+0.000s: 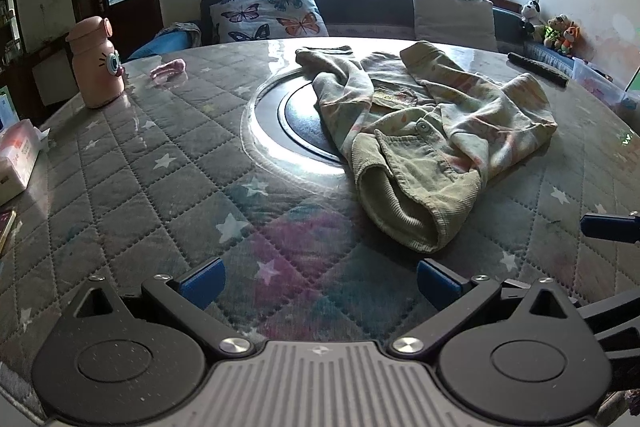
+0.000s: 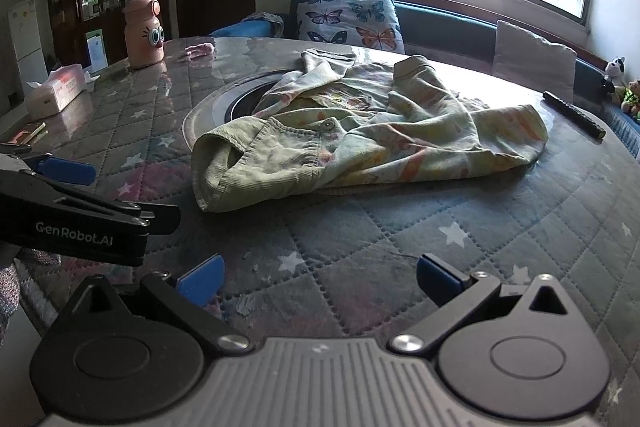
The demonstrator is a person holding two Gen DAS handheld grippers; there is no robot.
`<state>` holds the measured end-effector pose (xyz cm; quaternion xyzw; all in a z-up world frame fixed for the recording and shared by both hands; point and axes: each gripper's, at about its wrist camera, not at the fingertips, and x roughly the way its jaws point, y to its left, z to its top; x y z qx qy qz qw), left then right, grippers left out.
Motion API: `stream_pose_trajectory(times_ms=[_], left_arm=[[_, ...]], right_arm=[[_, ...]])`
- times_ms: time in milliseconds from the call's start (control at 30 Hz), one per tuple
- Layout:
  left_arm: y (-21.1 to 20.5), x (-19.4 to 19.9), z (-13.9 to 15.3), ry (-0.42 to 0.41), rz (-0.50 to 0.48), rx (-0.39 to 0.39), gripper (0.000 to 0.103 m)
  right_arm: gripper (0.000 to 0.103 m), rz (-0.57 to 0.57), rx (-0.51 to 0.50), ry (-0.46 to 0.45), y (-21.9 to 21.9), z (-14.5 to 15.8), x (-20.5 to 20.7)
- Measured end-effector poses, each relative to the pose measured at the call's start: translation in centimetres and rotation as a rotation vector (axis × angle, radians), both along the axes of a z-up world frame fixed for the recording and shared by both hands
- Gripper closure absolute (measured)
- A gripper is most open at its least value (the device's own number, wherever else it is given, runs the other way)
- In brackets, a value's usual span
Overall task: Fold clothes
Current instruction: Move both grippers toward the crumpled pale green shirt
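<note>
Jacket [image 1: 432, 131] lies crumpled in the middle of the desk [image 1: 168, 163], partly over the dark round inset [image 1: 296, 123]. From the left wrist view nothing looks folded yet: one sleeve [image 1: 340, 75] trails off toward the far side, the corduroy collar or hem end bunches up nearest you, and the body is heaped. By my reading you are at the very start, with spreading flat and every fold left to do. Your left tool [image 1: 320, 285] hovers over the quilted cover short of the jacket, spread wide and holding nothing. You have bare cover between tool and cloth, and more to the left; the pink bottle [image 1: 96, 65] and tissue box [image 1: 18, 159] sit well off at the left edge, and a black stick [image 1: 538, 70] lies near the far right rim.

From the right wrist view, the jacket [image 2: 360, 139] shows the same heap, its near edge lifted in a loose tube at the left end. Your right tool [image 2: 320, 281] is also spread wide and empty, apart from the cloth. The left tool [image 2: 66, 171] sits just beside it on the left, so watch for crowding there. To the right the cover is bare up to the desk's curved rim; the stick [image 2: 574, 114] lies near the far rim, and could be caught if you spread the jacket that way.
</note>
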<state>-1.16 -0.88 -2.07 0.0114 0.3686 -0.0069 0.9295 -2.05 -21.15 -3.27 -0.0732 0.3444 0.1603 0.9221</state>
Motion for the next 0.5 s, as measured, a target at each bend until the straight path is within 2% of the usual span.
stream_pose_trajectory(times_ms=[500], left_arm=[[0.4,2.7,1.4,-0.024,-0.008,0.011,0.000]], right_arm=[[0.000,0.029,-0.024,0.001,0.9,1.0,2.8]])
